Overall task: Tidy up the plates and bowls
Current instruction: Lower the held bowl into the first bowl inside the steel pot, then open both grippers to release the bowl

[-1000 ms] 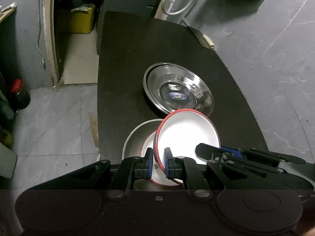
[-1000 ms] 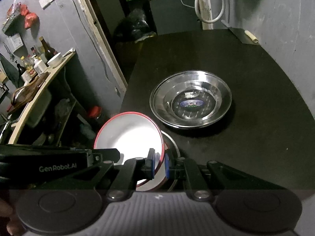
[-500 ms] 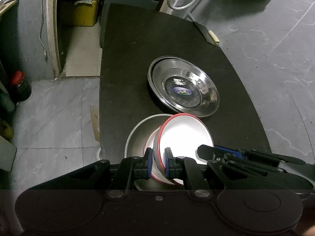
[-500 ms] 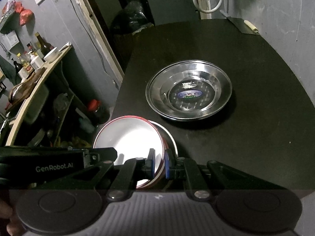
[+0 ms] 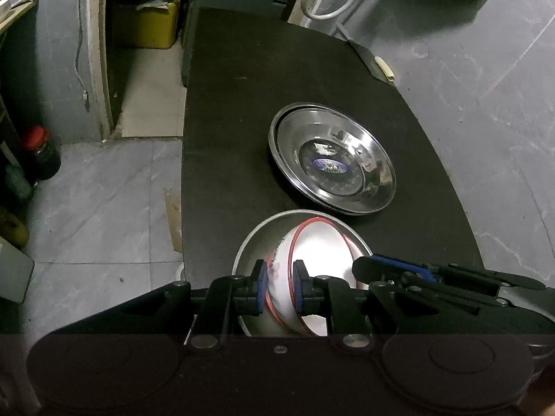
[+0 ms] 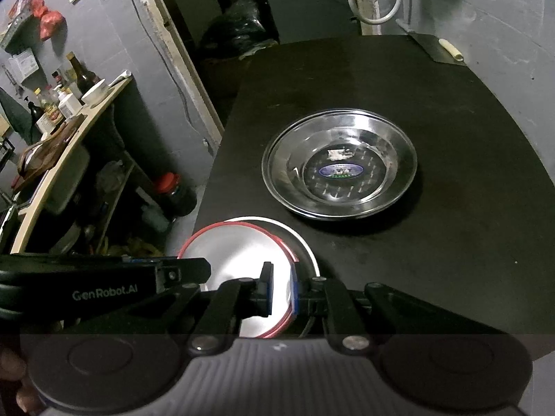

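Both claws, left claw (image 5: pixel 279 286) and right claw (image 6: pixel 280 291), are standing released around the red-rimmed white enamel bowl (image 5: pixel 321 246) nested in the steel bowl (image 5: pixel 255 246); withdrawing carelessly could be tipping it.

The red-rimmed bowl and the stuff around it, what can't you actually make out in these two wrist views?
- Near rim of the red-rimmed bowl: hidden in both views behind the left gripper and right gripper.
- Steel bowl beneath: its bottom is covered by the red-rimmed bowl.
- Label in the steel plate: too small to read.
- Bottles on the shelf, right wrist view: labels too small and dim.
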### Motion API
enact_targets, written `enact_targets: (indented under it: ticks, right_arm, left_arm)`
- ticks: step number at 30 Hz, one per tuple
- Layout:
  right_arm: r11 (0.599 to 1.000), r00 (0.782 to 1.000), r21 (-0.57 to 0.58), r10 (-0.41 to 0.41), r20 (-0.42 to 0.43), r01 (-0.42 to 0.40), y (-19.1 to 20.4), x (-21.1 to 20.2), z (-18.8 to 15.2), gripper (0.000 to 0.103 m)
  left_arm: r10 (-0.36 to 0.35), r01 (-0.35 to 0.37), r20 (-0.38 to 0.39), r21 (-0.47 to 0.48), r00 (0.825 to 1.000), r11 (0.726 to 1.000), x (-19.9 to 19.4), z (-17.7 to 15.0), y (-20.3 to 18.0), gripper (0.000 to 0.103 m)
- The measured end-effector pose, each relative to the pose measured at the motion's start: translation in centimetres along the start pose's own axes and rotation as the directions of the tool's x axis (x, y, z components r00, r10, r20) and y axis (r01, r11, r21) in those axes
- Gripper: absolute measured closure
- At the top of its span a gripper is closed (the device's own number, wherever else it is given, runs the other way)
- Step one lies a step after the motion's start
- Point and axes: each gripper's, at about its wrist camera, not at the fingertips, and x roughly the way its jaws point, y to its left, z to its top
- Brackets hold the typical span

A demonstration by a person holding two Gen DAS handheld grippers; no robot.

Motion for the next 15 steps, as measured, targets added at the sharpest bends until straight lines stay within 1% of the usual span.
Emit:
enact_targets:
  ticks: [6, 9, 15]
  right_arm:
    - [1.000, 1.000, 0.000, 0.003, -0.004, -0.003, -0.10, 0.22, 0.15, 0.089]
    - [1.000, 1.000, -0.001, -0.003, 0.002, 0.003, -0.10, 0.11, 0.16, 0.089]
    - [1.000, 1.000, 0.016, -0.015, 0.015, 0.015, -0.37, -0.18, 0.14, 0.086]
  left_arm:
    - [0.010, -0.010, -0.013, -0.014, 1.000, 1.000, 0.48, -0.12, 0.48, 0.087]
    - [0.007, -0.008, -0.019, -0.026, 1.000, 1.000, 0.75, -0.17, 0.80, 0.085]
    - [0.009, -0.009, 0.002, -0.023, 1.000, 1.000, 0.35, 0.02, 0.81, 0.085]
